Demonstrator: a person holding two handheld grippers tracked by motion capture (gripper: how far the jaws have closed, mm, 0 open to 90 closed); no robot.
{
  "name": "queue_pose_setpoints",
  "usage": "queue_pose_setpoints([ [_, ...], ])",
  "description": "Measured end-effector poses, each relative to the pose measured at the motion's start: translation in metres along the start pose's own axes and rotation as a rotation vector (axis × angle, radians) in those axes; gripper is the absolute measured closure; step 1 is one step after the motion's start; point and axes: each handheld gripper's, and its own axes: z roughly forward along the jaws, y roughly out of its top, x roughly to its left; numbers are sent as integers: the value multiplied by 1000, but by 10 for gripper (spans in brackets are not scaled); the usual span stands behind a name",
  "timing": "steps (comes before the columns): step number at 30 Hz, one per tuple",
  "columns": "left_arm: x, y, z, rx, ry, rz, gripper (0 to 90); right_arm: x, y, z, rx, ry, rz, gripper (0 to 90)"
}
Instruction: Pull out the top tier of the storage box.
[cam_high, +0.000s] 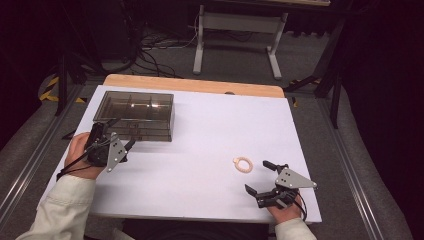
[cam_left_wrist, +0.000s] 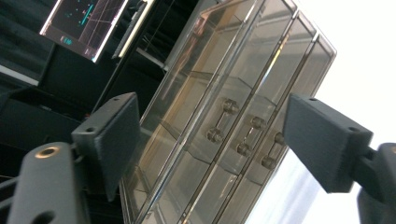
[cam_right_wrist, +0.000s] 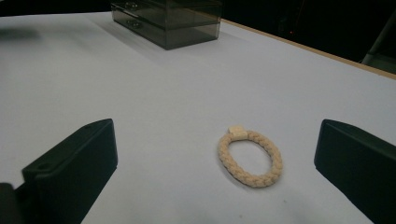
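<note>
A smoky see-through drawer box (cam_high: 135, 115) stands at the table's back left. My left gripper (cam_high: 119, 134) is right in front of it, open. In the left gripper view the box (cam_left_wrist: 224, 84) looms close, and its small drawer handles (cam_left_wrist: 243, 135) lie between the two pads of the left gripper (cam_left_wrist: 217, 140) without touching them. A cream braided ring (cam_high: 243, 164) lies flat on the white table near the front right. My right gripper (cam_high: 257, 176) is just short of it, open wide; in the right gripper view the ring (cam_right_wrist: 225, 156) lies ahead between the jaws of the right gripper (cam_right_wrist: 217, 163), untouched.
The white table top (cam_high: 200, 130) has a wooden strip (cam_high: 195, 85) along its far edge. Behind it stand a white metal frame (cam_high: 200, 45) and loose cables on the floor. A lit screen (cam_left_wrist: 84, 23) shows beyond the box.
</note>
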Motion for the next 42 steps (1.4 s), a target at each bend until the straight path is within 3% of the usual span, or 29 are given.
queue_pose_setpoints([
  [5,-8,0,4,48,39,50,287,1,0,0,3,1,-6,1],
  [18,-22,-2,14,109,148,160,380,1,0,0,5,5,-9,1],
  [26,-26,-8,19,152,177,194,409,1,-1,0,7,5,-13,1],
  [36,-31,-11,23,166,222,238,438,2,-1,1,13,7,-21,2],
  [42,-33,-11,25,178,218,268,456,3,0,1,19,6,-28,2],
])
